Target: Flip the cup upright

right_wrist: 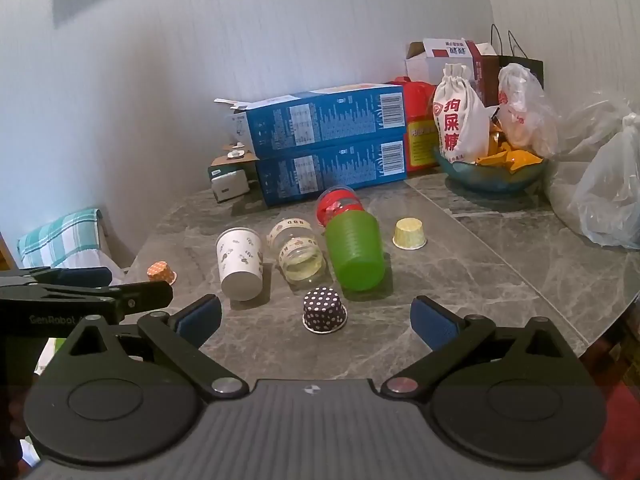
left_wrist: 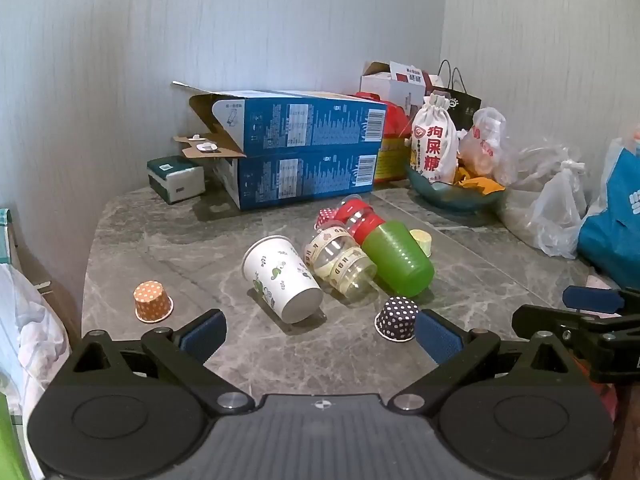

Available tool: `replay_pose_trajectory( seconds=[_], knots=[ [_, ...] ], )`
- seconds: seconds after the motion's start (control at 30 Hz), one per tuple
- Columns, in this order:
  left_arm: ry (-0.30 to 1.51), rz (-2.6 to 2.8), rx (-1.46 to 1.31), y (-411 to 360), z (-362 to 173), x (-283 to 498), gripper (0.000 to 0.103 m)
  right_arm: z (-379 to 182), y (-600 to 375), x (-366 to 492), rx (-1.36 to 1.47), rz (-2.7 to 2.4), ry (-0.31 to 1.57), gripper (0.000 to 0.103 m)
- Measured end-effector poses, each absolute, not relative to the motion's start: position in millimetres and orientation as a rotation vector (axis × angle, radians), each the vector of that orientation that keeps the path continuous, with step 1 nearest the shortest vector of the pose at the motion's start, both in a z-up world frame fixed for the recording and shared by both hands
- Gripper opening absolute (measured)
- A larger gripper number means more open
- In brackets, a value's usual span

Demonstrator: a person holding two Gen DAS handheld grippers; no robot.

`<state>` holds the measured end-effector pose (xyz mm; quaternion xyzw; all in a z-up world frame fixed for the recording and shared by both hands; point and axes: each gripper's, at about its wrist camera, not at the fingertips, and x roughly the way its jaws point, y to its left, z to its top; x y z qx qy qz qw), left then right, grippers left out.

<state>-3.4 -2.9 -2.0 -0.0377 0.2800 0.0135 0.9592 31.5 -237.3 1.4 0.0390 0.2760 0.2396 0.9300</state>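
Tipped cups on grey marble table (left_wrist: 160, 240); both hand-held grippers spread wide, holding nothing.

Frame centre, lying on their sides in a row: white paper cup (left_wrist: 280, 278) with green print, clear plastic cup (left_wrist: 340, 262) with lettered band, green plastic cup (left_wrist: 400, 258), touching one another; a red-banded clear cup (left_wrist: 354, 214) lies behind the green one. Small baking cups, mouth down: orange dotted (left_wrist: 153, 302) at left, dark dotted (left_wrist: 397, 318) lower centre, yellow (right_wrist: 409, 233) right of the green cup. Left gripper (left_wrist: 320, 334) at bottom of its frame, right gripper (right_wrist: 316, 322) likewise, both short of the cups. Upper centre: two stacked blue boxes (left_wrist: 304, 148); upper right: teal bowl (left_wrist: 452, 196) holding a white drawstring bag (left_wrist: 434, 144).
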Motion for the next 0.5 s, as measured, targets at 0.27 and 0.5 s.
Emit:
replay_pose_trajectory(
  seconds=[0.27,0.5],
  knots=[
    [0.58,0.025,-0.085,-3.6,-4.1,-2.2,0.102,-0.3,-235.4,28.0,0.082,0.489,0.577,0.102],
    [0.587,0.026,-0.091,-3.1,-5.2,-0.3,0.102,0.5,-235.3,28.9,0.087,0.489,0.587,0.102]
  ],
)
